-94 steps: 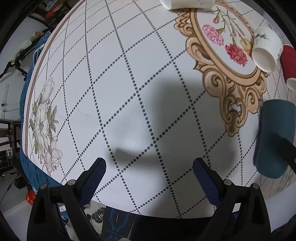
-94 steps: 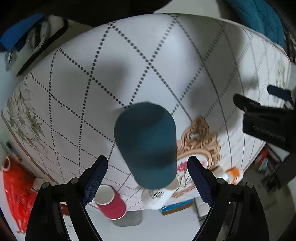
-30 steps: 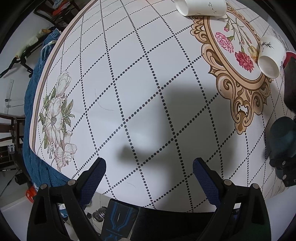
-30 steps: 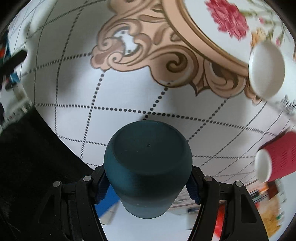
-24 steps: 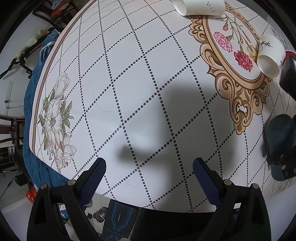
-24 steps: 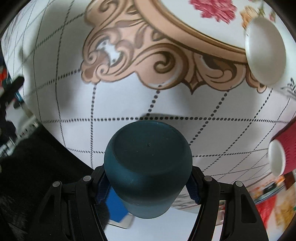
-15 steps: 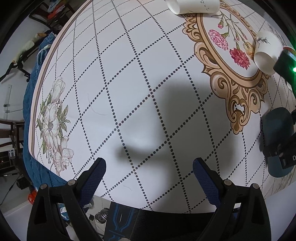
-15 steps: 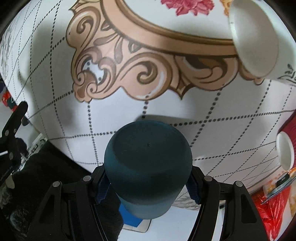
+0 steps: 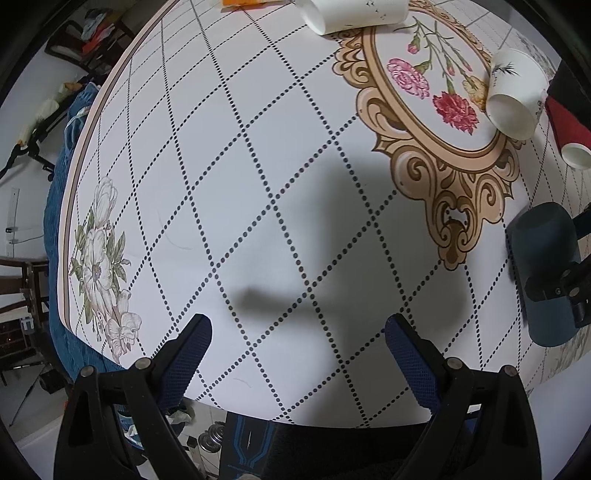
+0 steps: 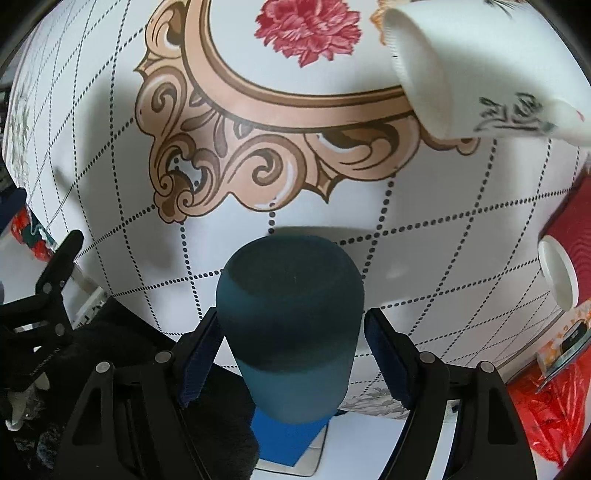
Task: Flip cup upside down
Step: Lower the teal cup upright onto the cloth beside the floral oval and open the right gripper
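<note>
A dark teal cup (image 10: pixel 291 314) stands upside down, base up, on the patterned table near its front edge. My right gripper (image 10: pixel 291 354) straddles it with its blue pads slightly off the cup's sides, jaws open. In the left wrist view the cup (image 9: pixel 543 266) is at the far right with the right gripper's black fingers (image 9: pixel 565 284) around it. My left gripper (image 9: pixel 295 354) is open and empty above the table's near edge.
A white paper cup (image 10: pixel 454 85) lies on its side over the flower medallion (image 9: pixel 436 96). A red cup (image 10: pixel 569 258) lies on its side to the right. Another white cup (image 9: pixel 351 14) lies at the far edge. The table edge is just behind the teal cup.
The right gripper turned the teal cup base-up, lowered it onto the table and its pads have opened off the cup's sides. The left gripper stayed roughly in place.
</note>
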Tool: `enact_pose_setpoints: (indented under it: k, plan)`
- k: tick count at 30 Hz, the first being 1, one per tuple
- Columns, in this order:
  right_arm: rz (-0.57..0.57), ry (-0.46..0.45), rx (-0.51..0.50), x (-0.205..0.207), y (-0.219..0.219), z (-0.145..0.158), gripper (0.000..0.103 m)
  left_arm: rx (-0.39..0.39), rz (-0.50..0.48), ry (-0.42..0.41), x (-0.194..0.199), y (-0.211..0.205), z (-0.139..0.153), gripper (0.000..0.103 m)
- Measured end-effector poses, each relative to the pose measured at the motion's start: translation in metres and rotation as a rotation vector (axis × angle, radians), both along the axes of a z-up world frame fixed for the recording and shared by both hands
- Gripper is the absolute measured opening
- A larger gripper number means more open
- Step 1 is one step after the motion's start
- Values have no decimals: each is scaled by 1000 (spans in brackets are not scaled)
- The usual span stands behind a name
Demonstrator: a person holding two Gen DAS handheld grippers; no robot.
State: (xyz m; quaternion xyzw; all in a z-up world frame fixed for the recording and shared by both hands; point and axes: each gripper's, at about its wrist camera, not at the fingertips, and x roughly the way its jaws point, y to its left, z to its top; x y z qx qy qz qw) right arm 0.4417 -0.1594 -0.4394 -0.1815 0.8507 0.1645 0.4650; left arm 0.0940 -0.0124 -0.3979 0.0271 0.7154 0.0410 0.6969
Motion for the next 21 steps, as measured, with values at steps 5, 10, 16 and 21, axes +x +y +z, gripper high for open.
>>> enact_pose_setpoints:
  k: [5, 10, 16, 21]
  plan:
    - [-9, -85, 42, 0, 7, -2, 71, -2, 4, 2, 5, -3, 4, 96]
    - [-47, -226, 98, -5, 6, 18, 71, -13, 38, 8, 6, 14, 8, 96]
    - [-165, -458, 200, -5, -5, 55, 71, -19, 83, 12, 14, 34, 13, 96]
    - [-217, -649, 274, -13, -5, 82, 71, -7, 90, 10, 19, 55, 18, 96]
